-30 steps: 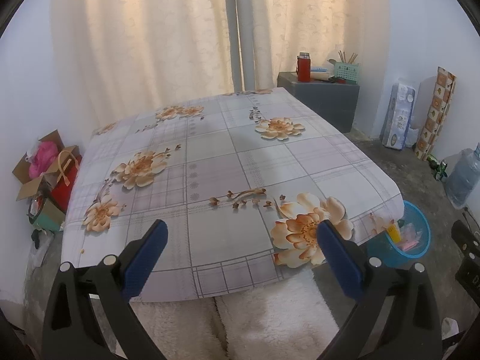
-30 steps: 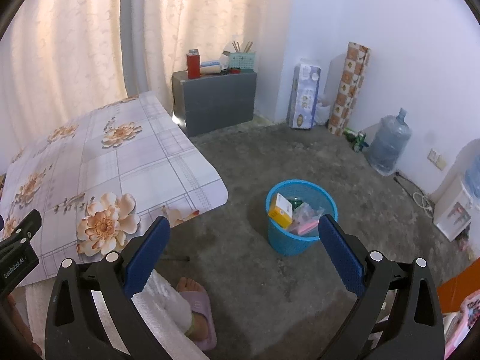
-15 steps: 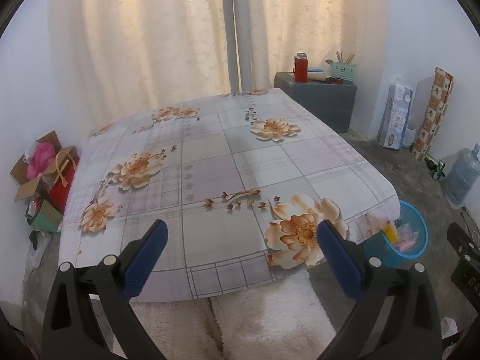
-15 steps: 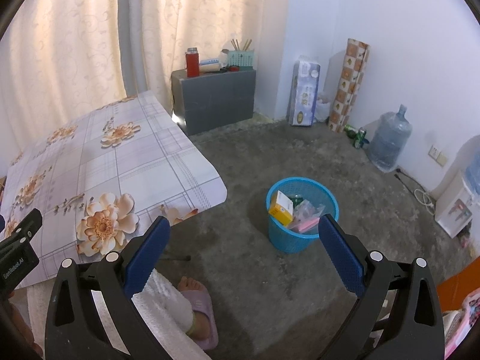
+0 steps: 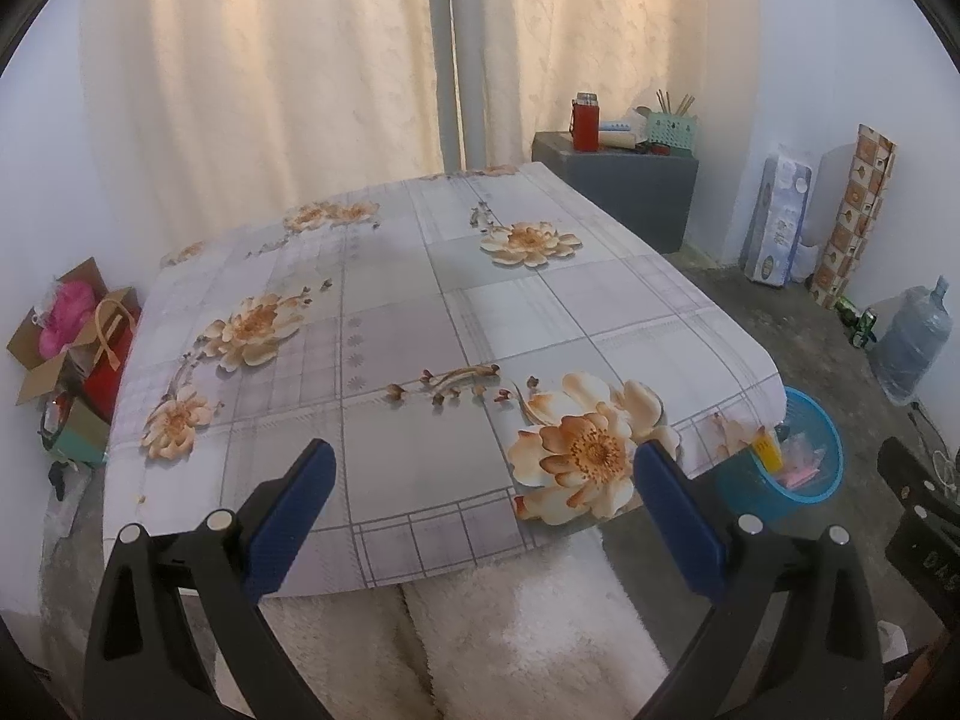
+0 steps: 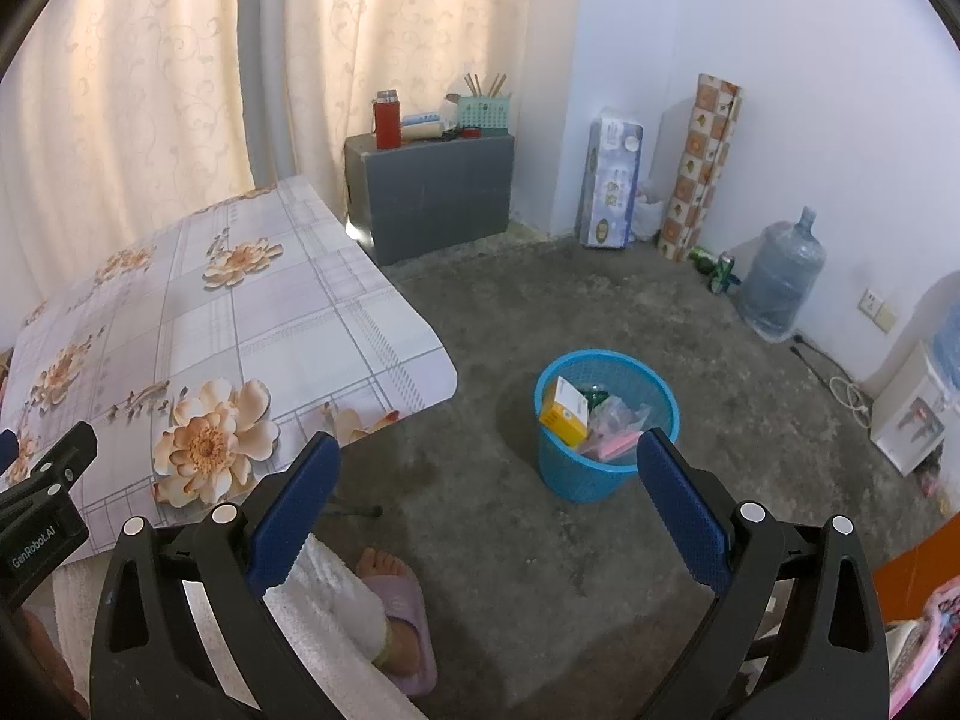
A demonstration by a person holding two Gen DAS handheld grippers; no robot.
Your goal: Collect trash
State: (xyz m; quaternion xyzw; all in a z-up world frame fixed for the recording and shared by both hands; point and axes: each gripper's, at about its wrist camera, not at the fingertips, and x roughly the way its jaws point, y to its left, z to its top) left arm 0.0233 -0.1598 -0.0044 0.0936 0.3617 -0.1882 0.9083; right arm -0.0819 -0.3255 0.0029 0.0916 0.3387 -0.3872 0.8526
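Observation:
A blue mesh waste basket (image 6: pixel 606 456) stands on the concrete floor right of the table, holding a yellow box (image 6: pixel 564 411) and clear and pink wrappers (image 6: pixel 612 426). It also shows past the table corner as the basket (image 5: pixel 804 480). My right gripper (image 6: pixel 486 504) hangs open and empty above the floor, left of and nearer than the basket. My left gripper (image 5: pixel 480 510) is open and empty over the near edge of the flowered tablecloth (image 5: pixel 390 360). No loose trash shows on the table.
A grey cabinet (image 6: pixel 432 192) with a red flask stands by the curtain. A tissue pack, patterned roll and water jug (image 6: pixel 780 276) line the right wall. A person's slippered foot (image 6: pixel 396 612) rests on the floor. Boxes and bags (image 5: pixel 66 348) sit left of the table.
Both views have drifted only slightly; the left gripper's view shifted a little across the table. Both grippers stay open and empty.

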